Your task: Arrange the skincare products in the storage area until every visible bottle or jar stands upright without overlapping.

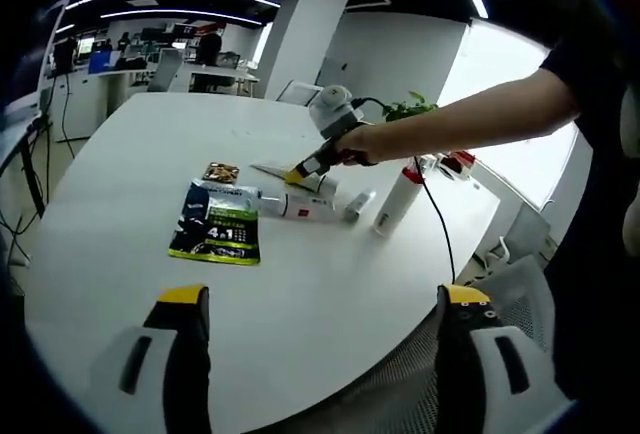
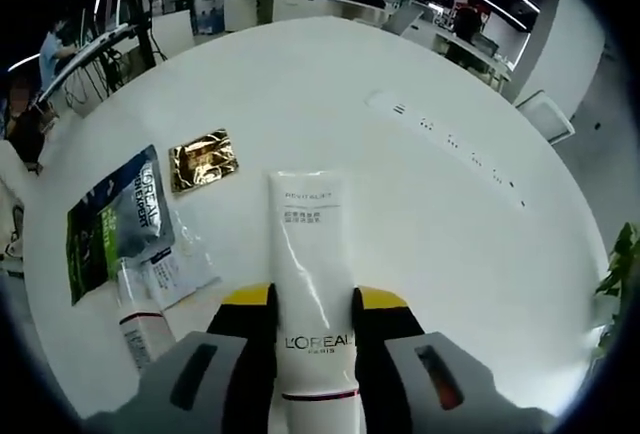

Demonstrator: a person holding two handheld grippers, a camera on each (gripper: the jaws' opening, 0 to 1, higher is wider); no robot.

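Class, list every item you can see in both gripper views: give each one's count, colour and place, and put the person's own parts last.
Table: one, white, under everything.
Tube: one, white, lying between the right gripper's jaws.
Sachet: one, dark with green, flat on table.
Gold packet: one, beside sachet.
Small tube: one, white, lying by sachet.
Bottle: one, white, upright.
Plant: one, green, at the table's far edge.
Left gripper: yellow-tipped, open, above table.
Right gripper: yellow-tipped, around tube.
Arm: one, reaching over table.
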